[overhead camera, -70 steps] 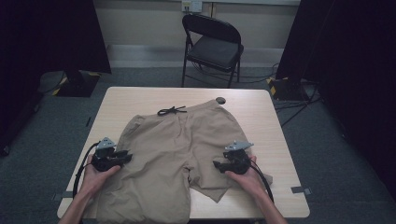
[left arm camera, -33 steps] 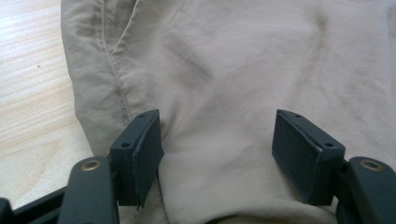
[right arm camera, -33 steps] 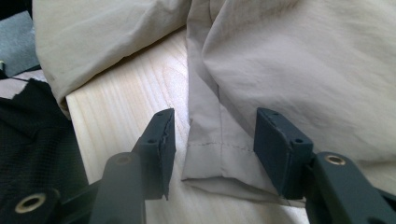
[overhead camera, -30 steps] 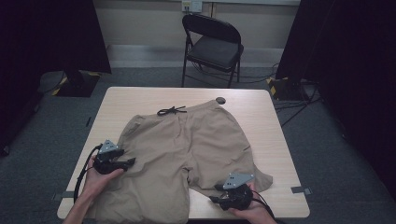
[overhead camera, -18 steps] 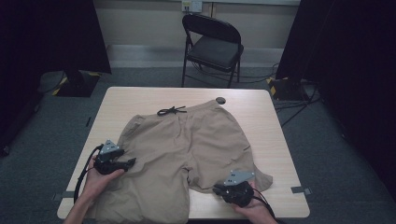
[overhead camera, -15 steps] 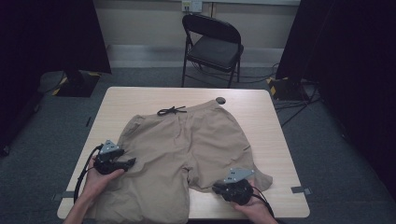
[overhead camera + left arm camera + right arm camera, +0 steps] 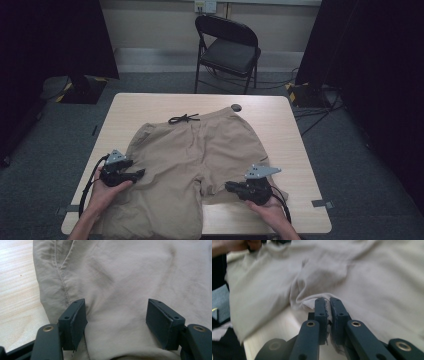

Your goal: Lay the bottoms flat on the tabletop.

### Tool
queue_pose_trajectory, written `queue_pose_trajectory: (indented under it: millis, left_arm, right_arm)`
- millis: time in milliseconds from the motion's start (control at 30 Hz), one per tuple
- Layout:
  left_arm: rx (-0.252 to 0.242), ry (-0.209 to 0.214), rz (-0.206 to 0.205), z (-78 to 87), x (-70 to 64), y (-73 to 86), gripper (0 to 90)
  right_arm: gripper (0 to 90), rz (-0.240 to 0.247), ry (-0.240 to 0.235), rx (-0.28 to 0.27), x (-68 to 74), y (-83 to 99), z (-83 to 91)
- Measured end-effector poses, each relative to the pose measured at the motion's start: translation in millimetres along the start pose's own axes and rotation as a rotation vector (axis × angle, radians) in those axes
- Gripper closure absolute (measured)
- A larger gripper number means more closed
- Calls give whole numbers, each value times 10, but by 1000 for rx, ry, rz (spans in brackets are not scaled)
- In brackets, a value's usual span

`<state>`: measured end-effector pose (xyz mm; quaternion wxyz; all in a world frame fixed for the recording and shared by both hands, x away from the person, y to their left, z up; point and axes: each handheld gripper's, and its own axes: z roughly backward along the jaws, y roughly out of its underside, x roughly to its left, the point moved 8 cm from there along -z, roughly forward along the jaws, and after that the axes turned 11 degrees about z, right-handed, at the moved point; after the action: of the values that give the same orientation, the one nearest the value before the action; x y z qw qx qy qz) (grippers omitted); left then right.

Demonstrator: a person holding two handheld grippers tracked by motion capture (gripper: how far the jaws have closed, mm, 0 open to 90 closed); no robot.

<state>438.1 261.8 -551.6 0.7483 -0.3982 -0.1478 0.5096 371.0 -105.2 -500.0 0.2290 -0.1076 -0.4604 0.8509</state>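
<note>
Right hand-held gripper (image 7: pixel 328 305) clamped on shorts (image 7: pixel 195 165) hem; left hand-held gripper (image 7: pixel 116 315) wide; waistband away, legs toward person.

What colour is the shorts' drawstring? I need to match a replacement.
Black drawstring; best in the high view.

A black folding chair (image 7: pixel 227 50) stands on the grey floor (image 7: pixel 350 150), well beyond the grippers. A small dark round object (image 7: pixel 236 107) lies on the desk (image 7: pixel 150 105) at its far edge.

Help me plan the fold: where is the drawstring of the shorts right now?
In the high view, the black drawstring lies at the waistband on the far edge of the shorts, slightly left of centre, near the small dark disc.
</note>
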Motion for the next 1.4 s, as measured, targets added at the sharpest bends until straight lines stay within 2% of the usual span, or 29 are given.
queue_pose_trajectory:
  millis: [300,600,633,667,867,967,1033,1100,1200,1267,1333,1400]
  left_arm:
    - [-5,10,14,-2,0,-3,319]
    - [-2,14,16,0,1,-2,319]
    - [-2,14,16,0,1,-2,319]
    - [-1,10,9,4,10,-4,319]
    - [-1,16,14,5,8,-3,318]
    - [-4,16,20,4,8,-5,317]
    - [-5,18,19,4,9,-6,317]
    - [-5,18,21,6,13,-6,317]
    - [-4,26,30,7,12,-5,317]
    - [-5,23,26,6,13,-6,317]
    - [-4,17,20,4,7,-5,317]
    - [0,12,10,4,9,-3,317]
  right_arm:
    - [856,19,2,-90,-86,-609,-158]
    - [856,46,-73,-129,0,-1242,-560]
    - [856,46,-73,-129,0,-1242,-560]
    - [856,50,-91,-136,39,-1366,-677]
    - [855,48,-143,-126,148,-1638,-1125]
    - [819,35,-155,-82,151,-1611,-1398]
    - [710,21,-162,-32,134,-1497,-1579]
    - [624,17,-149,-11,117,-1399,-1622]
    - [553,7,-147,-24,91,-1305,-1485]
    - [537,6,-141,-38,74,-1235,-1293]
    - [554,8,-138,-45,61,-1128,-1111]
    - [611,5,-135,-35,54,-980,-964]
